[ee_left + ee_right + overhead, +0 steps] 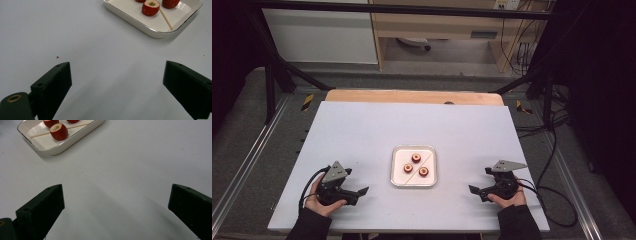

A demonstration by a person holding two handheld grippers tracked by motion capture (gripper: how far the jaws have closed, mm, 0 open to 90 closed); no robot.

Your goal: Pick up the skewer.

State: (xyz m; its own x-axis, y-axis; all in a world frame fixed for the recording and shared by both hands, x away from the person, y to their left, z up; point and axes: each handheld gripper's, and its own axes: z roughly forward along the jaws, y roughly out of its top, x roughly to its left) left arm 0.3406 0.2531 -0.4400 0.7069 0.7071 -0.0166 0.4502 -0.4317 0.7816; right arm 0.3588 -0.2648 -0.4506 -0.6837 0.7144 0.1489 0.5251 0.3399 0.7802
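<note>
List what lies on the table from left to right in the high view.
Left gripper → white tray holding three cored red fruits and a wooden skewer → right gripper.

Three red fruit pieces (416, 158) (408, 168) (424, 171) and one thin stick (418, 167) are lying in one white tray (395, 172), sitting between two grippers, left gripper (362, 191) and right gripper (473, 190).
</note>
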